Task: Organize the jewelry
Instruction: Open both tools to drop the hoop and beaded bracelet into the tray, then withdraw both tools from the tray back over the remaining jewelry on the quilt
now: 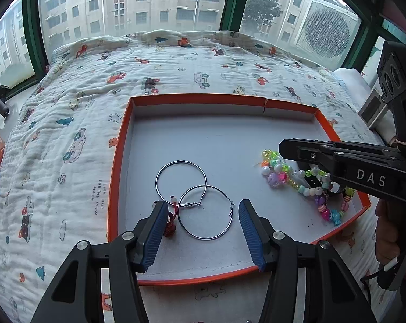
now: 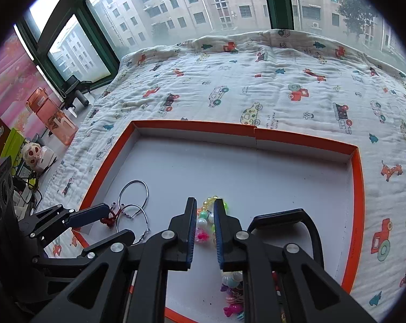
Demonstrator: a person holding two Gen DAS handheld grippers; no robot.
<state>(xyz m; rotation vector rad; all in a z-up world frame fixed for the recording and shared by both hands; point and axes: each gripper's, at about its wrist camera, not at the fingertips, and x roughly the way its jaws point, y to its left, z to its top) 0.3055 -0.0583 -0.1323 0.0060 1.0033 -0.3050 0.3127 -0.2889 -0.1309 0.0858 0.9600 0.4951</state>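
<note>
An orange-rimmed tray [image 1: 197,98] with a white floor lies on the bed and holds the jewelry. Two silver hoop earrings [image 1: 205,212] overlap near its front, next to a red cord charm [image 1: 170,224]. A colourful bead bracelet [image 1: 297,180] lies at the right beside a black band [image 2: 281,215]. My left gripper [image 1: 201,210] is open, its fingers either side of the nearer hoop. My right gripper [image 2: 205,207] is open a narrow way, low over the bead bracelet [image 2: 207,215], with beads between its fingers. The hoops [image 2: 133,204] and tray rim [image 2: 360,188] also show in the right wrist view.
A white quilt printed with cars [image 1: 76,113] covers the bed around the tray. Windows stand behind it. An orange water bottle [image 2: 52,115], a small doll [image 2: 33,153] and clutter sit on the ledge at the left.
</note>
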